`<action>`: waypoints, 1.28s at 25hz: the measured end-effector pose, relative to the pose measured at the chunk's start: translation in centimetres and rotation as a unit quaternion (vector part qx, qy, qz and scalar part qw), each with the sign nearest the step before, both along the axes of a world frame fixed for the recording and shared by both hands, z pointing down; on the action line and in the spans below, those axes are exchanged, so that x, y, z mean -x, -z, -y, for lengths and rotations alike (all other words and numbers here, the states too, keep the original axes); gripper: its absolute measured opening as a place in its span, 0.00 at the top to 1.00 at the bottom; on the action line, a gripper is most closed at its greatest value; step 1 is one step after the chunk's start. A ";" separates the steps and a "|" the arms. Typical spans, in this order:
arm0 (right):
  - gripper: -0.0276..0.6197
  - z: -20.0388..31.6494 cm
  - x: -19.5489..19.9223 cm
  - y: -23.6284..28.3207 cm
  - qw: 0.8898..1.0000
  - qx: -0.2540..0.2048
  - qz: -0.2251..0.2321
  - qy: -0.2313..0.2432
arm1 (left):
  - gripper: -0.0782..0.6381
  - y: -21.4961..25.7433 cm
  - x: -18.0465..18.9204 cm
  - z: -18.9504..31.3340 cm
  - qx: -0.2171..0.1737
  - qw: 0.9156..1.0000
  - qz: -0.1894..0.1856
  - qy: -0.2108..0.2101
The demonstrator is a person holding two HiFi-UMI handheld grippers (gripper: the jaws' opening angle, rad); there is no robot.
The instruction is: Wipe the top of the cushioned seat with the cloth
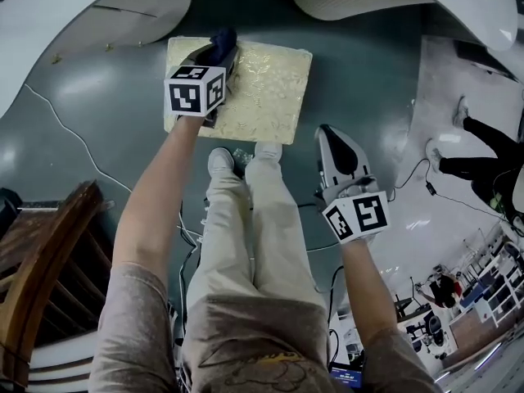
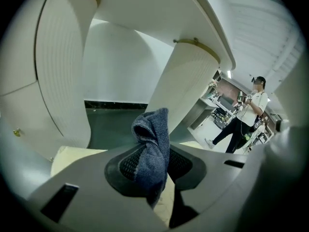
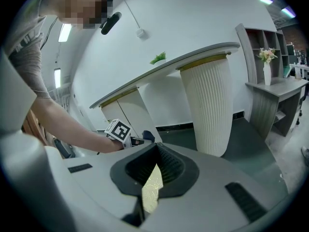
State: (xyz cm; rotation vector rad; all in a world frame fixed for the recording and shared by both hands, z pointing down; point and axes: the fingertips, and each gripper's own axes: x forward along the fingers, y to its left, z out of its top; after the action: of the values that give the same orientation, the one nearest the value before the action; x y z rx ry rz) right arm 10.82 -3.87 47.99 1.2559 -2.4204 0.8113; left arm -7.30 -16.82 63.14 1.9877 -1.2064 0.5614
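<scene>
lower end of cloth [image 2: 152,144] hidden between jaws, cushioned seat [image 1: 270,88] partly under left gripper [image 1: 214,56], wooden chair [image 1: 41,252] cut by edge

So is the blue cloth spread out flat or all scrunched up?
Scrunched up. The blue cloth is bunched in a lump, pinched between the jaws of the left gripper, over the cushioned seat.

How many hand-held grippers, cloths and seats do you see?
Hand-held grippers: 2, the left hand-held gripper and the right hand-held gripper
Cloth: 1
Seat: 1
Total: 4
</scene>
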 end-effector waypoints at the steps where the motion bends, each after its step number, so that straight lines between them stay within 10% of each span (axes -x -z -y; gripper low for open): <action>1: 0.95 -0.1 -0.3 0.0 1.000 0.000 0.000 -0.003 | 0.75 0.0 -1.1 -0.1 -0.001 1.000 -0.001 -0.008; 22: 0.95 -1.8 -6.3 -0.6 0.999 0.005 0.000 -0.045 | 0.75 0.9 -17.7 -2.2 -0.001 0.991 -0.064 -0.113; 32: 0.95 -2.6 -6.7 -0.7 0.999 -0.001 -0.001 -0.053 | 0.75 3.1 -18.8 -3.1 -0.011 0.985 -0.114 -0.128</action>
State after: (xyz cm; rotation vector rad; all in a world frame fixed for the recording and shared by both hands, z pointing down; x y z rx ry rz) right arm 17.52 -1.30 48.68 1.3942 -2.3709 0.8374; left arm 11.46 -13.76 60.05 2.1760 -0.8279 0.4303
